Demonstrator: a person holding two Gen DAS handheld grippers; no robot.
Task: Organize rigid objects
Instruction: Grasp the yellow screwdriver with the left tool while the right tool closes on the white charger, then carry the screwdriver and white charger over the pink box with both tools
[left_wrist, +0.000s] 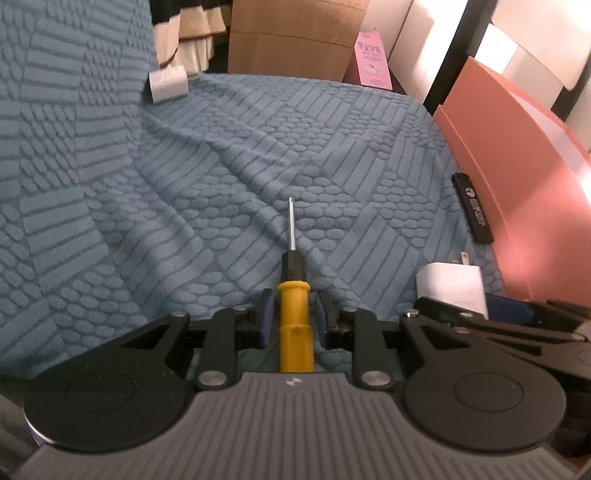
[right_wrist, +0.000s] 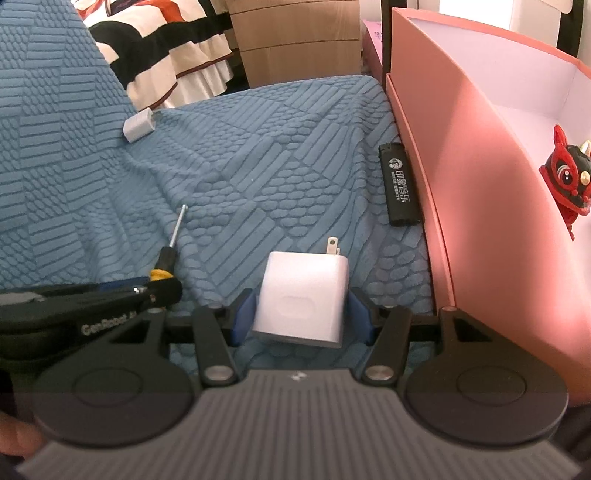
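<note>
Yellow-handled plastic screwdriver (left_wrist: 294, 320) clenched in my left gripper (left_wrist: 294, 314), near blue textured cover's (left_wrist: 221, 155) front edge. My right gripper (right_wrist: 301, 312) grasps white square charger plug (right_wrist: 301, 301) beside pink cardboard box (right_wrist: 461, 155).

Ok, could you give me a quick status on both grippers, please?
Left gripper shut on screwdriver. Right gripper shut on white charger. Pink box alongside; black lighter against it.

Ahead of my left tool (left_wrist: 293, 314), the blue textured bedspread (left_wrist: 221, 155) lies open up to a small white block (left_wrist: 168, 85) at the far edge. To my right, the tall pink cardboard box's wall (right_wrist: 461, 177) blocks the way, a black lighter (right_wrist: 399, 184) lying along its foot. My right tool (right_wrist: 301, 310) sits just beside that wall, my left close alongside.
</note>
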